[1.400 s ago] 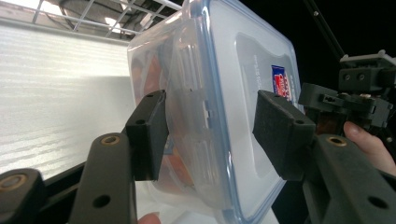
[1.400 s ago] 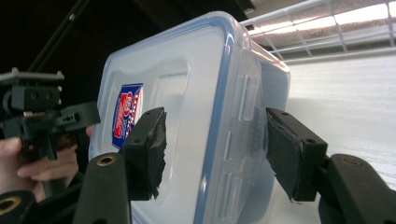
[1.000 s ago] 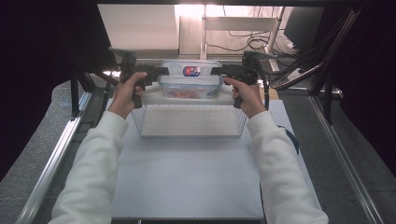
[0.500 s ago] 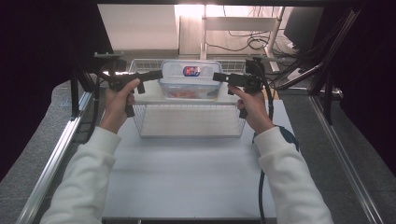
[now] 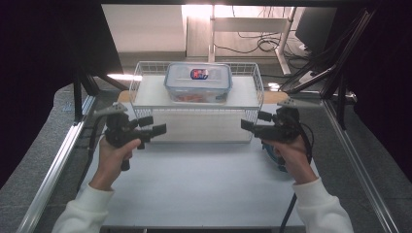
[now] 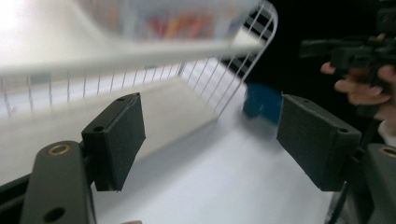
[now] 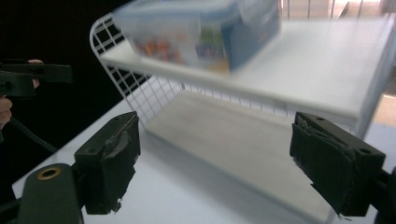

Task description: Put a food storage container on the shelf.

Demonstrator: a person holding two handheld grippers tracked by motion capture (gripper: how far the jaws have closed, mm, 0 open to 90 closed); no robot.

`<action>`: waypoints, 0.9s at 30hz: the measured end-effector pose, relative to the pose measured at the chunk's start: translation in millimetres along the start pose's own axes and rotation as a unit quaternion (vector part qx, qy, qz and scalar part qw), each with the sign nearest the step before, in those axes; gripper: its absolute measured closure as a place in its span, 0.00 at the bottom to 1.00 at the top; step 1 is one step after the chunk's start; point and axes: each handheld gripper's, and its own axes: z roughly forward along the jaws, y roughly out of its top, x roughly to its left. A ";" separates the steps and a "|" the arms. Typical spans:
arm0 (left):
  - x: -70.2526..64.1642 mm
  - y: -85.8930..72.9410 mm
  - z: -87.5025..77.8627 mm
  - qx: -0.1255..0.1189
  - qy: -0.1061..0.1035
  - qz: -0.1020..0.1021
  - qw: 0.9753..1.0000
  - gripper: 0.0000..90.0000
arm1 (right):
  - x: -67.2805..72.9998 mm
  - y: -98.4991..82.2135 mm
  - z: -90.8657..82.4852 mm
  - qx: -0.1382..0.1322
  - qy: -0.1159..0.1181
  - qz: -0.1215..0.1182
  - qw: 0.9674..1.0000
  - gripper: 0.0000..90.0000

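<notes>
A clear lidded food container with a blue label stands on the top shelf of a white wire rack; it is blurred in the left gripper view and the right gripper view. My left gripper hovers in front of the rack's lower left corner, open with nothing between its pads; its jaws have just eased in a little. My right gripper hovers at the lower right, open and empty too, jaws also just narrowed slightly. Each gripper points inward toward the other.
The rack stands at the back of a white table mat framed by metal rails. A blue object lies on the mat under the right hand. Cables and black stands crowd the far right.
Both grippers have let go of the container's sides, opened, and drawn back toward the person and down. The container stays on the top shelf.
</notes>
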 end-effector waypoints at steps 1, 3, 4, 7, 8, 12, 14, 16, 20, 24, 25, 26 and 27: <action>0.0 0.0 0.0 0.000 0.000 0.000 1.000 0.25 | 0.0 0.0 0.0 0.000 0.000 0.000 1.000 0.19; -1.3 -25.1 1.8 0.014 0.013 0.001 1.000 0.26 | -3.1 -26.2 -3.7 0.010 -0.001 -0.004 1.000 0.21; -1.7 -32.1 3.3 0.021 0.020 0.005 1.000 0.26 | -4.0 -34.3 -5.0 0.013 0.000 -0.001 1.000 0.22; -5.2 -43.3 7.7 0.043 0.051 0.026 0.997 0.26 | -5.6 -49.5 -7.7 0.018 0.000 -0.003 1.000 0.22; -8.5 -54.1 10.5 0.053 0.049 0.031 0.997 0.26 | -6.3 -63.0 -11.0 0.026 -0.003 -0.007 1.000 0.23; -12.6 -72.4 14.7 0.076 0.057 0.041 0.995 0.25 | -7.6 -87.5 -16.3 0.042 -0.006 -0.003 0.999 0.24; -12.9 -79.9 12.7 0.077 0.042 0.027 0.996 0.25 | -7.7 -96.1 -18.3 0.053 -0.012 -0.007 0.999 0.24; -12.7 -86.7 10.1 0.082 0.047 0.029 0.995 0.25 | -7.5 -103.9 -20.8 0.056 -0.013 -0.005 0.998 0.25; -7.2 -100.2 7.1 0.091 0.057 0.026 0.994 0.25 | -7.5 -120.6 -17.2 0.079 -0.008 -0.007 0.997 0.27; -3.5 -105.4 6.9 0.094 0.063 0.023 0.993 0.25 | -7.3 -128.2 -11.2 0.100 -0.005 -0.008 0.995 0.29; -3.5 -106.1 7.1 0.094 0.060 0.021 0.994 0.25 | -7.4 -128.0 -11.0 0.099 -0.005 -0.009 0.995 0.29; -3.6 -106.8 7.2 0.094 0.060 0.022 0.993 0.25 | -7.8 -127.6 -11.3 0.097 -0.005 -0.008 0.995 0.30; -3.6 -106.8 7.2 0.094 0.060 0.022 0.993 0.25 | -7.8 -127.6 -11.3 0.097 -0.005 -0.008 0.995 0.30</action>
